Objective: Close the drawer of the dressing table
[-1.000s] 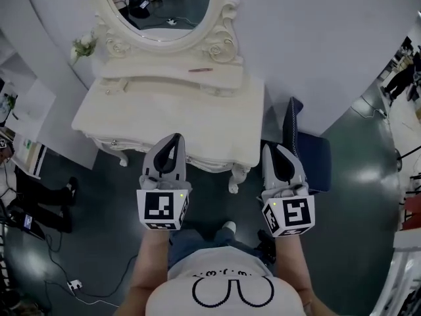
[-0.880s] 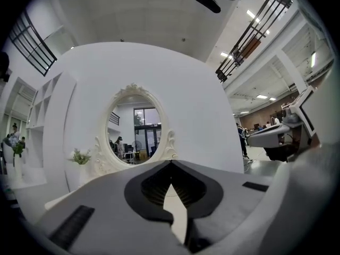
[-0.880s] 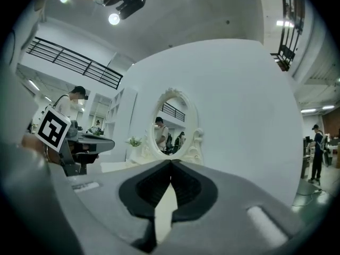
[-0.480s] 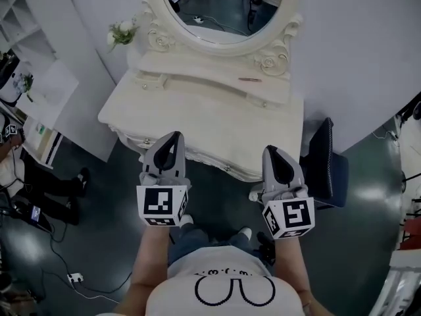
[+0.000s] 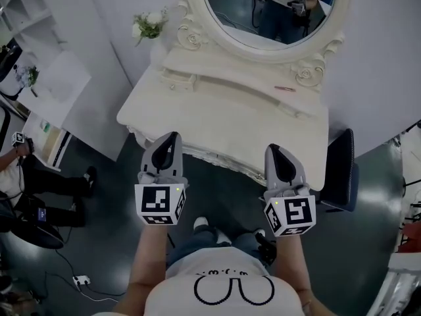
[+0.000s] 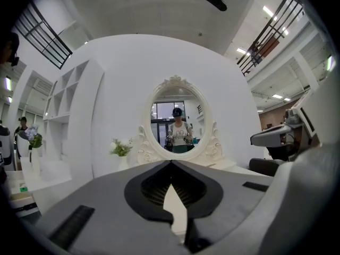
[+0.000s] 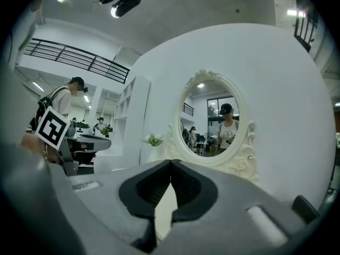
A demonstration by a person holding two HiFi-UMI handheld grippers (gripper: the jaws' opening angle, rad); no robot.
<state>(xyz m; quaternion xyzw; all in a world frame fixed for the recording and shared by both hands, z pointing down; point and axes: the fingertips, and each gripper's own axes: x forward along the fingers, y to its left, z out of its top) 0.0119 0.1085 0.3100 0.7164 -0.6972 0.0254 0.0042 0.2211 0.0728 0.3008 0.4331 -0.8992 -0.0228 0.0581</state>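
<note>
Tongs come first, close to the person's body: the left tongs (image 5: 173,137) and the right tongs (image 5: 273,148) both point flat toward the table (image 5: 223,117). Each pair is shut tight with nothing inside.

Just past their tips is the table's front edge (image 5: 220,158). It runs from side to side, a bit slanted. The drawer should sit under that edge, between the two tongs, but the head view looks down on the top, so I cannot tell how far it sticks out. I think it needs a push straight away from the person, toward the mirror (image 5: 273,5). Neither pair looks clearly nearer.

The cubes (image 5: 160,205) on the tongs show only black and white squares. I can read no words or brand names anywhere.
</note>
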